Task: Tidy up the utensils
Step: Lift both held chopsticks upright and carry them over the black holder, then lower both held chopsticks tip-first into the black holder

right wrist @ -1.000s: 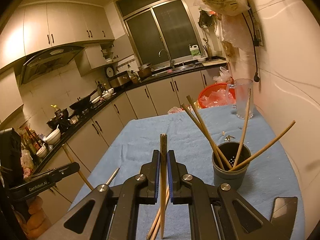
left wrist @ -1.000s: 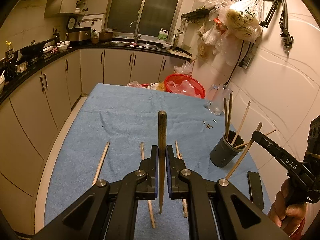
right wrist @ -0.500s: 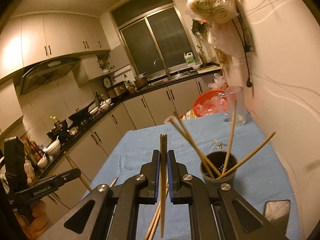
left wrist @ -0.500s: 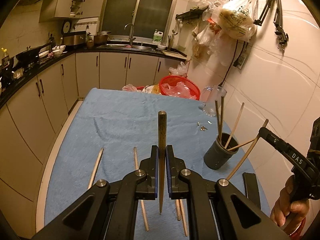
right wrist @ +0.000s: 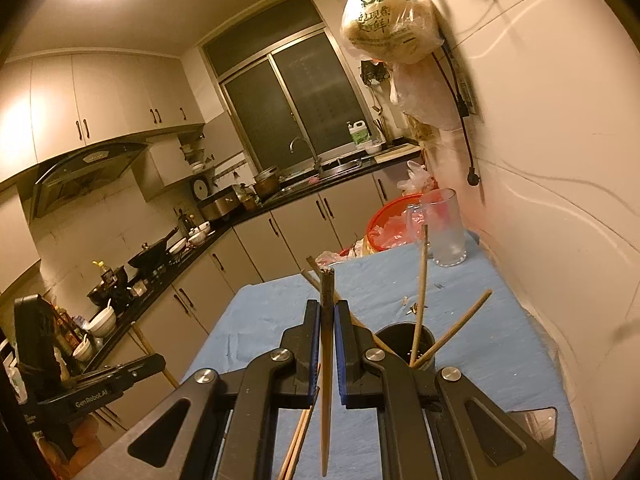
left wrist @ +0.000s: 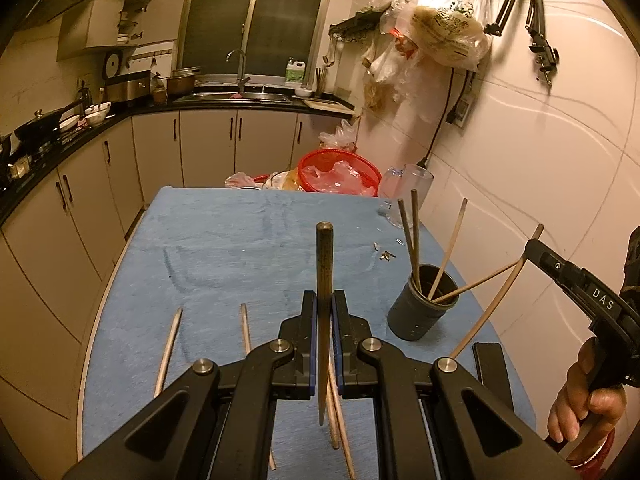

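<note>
While upright between blue pads, dark chopstick [left wrist: 323, 280] sits pinched in left gripper [left wrist: 323, 320], above blue cloth [left wrist: 240, 248]. Second chopstick [right wrist: 327, 320] likewise pinched in right gripper [right wrist: 327, 336], standing upright. Black cup [left wrist: 423, 308] on cloth, right side, holding several chopsticks leaning outward. Loose chopsticks [left wrist: 168, 348] lying flat on cloth near left gripper. Red basket [left wrist: 340, 170] at far table end; clear glass [left wrist: 416, 184] beside wall. Hand [left wrist: 584, 408] gripping right tool's handle at frame edge.
</note>
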